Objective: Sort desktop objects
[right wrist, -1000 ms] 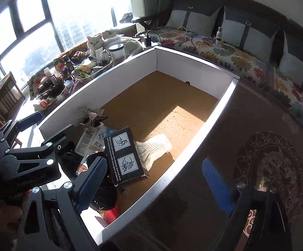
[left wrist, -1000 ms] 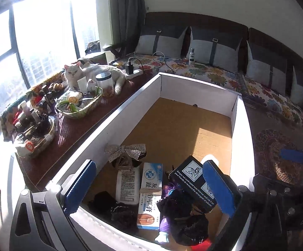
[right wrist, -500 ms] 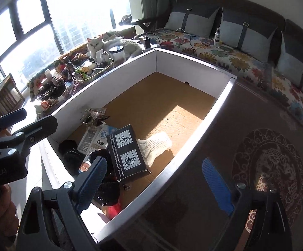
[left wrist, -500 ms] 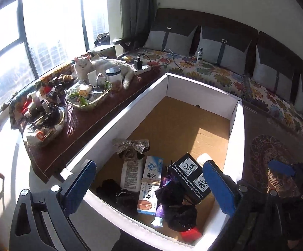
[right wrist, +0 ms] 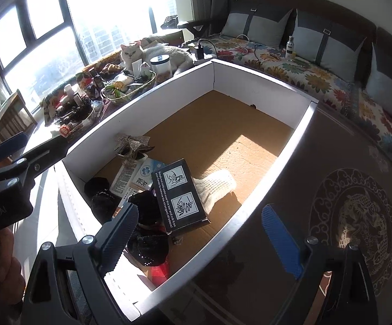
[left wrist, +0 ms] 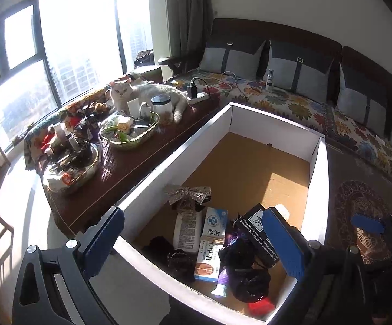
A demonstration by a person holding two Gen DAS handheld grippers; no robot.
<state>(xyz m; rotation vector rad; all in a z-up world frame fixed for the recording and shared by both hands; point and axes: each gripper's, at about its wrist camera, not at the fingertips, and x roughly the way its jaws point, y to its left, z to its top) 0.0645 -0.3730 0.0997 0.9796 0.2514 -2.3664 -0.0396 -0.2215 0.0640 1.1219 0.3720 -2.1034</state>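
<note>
A large white cardboard box with a brown floor lies on the dark table. At its near end lie a black printed box, a blue-and-white medicine box, a white tube, a glittery bow, dark fabric pieces and a white knitted sock. My left gripper is open and empty, above the box's near end. My right gripper is open and empty, over the box's right wall.
A white cat lies on the long side table beside a jar, a glass basket and a tray of small bottles. A sofa with cushions runs behind. The table carries a round dragon motif.
Both grippers have drawn back and risen, so more of the box and room shows. The objects in the box have not moved.
</note>
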